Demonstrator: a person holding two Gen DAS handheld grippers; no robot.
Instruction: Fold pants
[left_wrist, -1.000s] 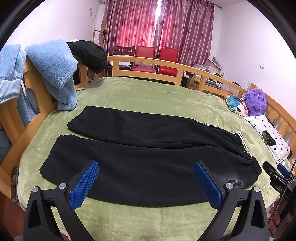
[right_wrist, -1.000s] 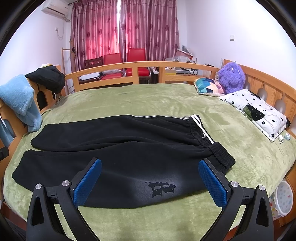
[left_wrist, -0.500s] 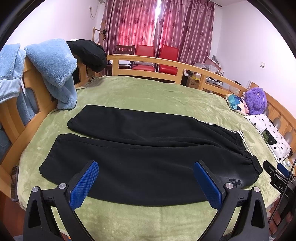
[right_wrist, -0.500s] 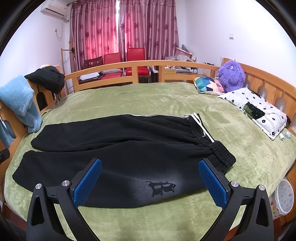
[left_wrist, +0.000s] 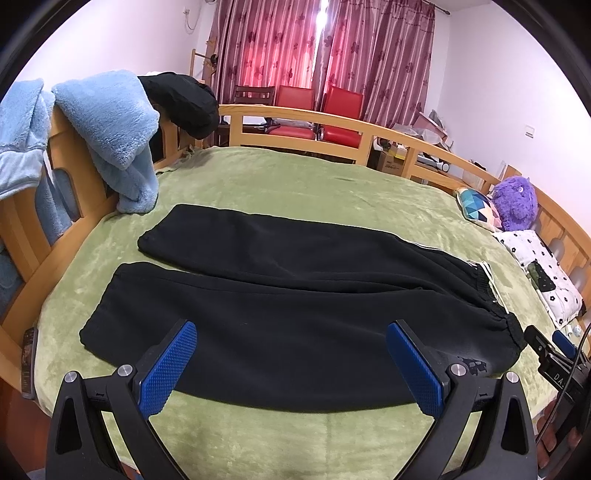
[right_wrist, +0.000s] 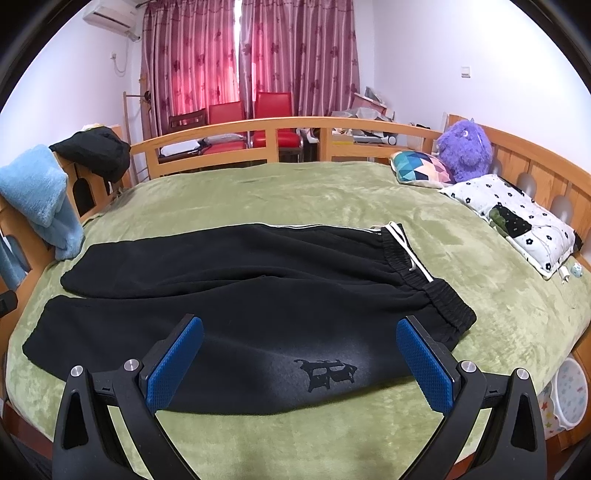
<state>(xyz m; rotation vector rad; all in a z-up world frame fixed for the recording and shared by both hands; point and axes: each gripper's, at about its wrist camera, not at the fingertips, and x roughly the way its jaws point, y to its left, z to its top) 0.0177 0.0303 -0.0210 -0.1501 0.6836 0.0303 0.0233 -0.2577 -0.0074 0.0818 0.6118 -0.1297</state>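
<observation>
Both grippers held spread above flat trousers.
Left gripper (left_wrist: 291, 363) and right gripper (right_wrist: 299, 360) are kept empty; black fleece pants (right_wrist: 240, 291) are laid flat on the green blanket-covered bed (right_wrist: 295, 192), presumably ready for folding.

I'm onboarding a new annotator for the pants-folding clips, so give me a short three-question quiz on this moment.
1. True or false: the black pants lie spread flat on the green blanket, both legs side by side.
2. The waistband lies toward which side of the right wrist view? A) left, B) right, C) it is hidden.
3. Fill in: the left gripper and the right gripper are both ____, holding nothing.

Key: 1 true. 2 B, toward the purple plush toy and the floral pillow. 3 open.
</observation>
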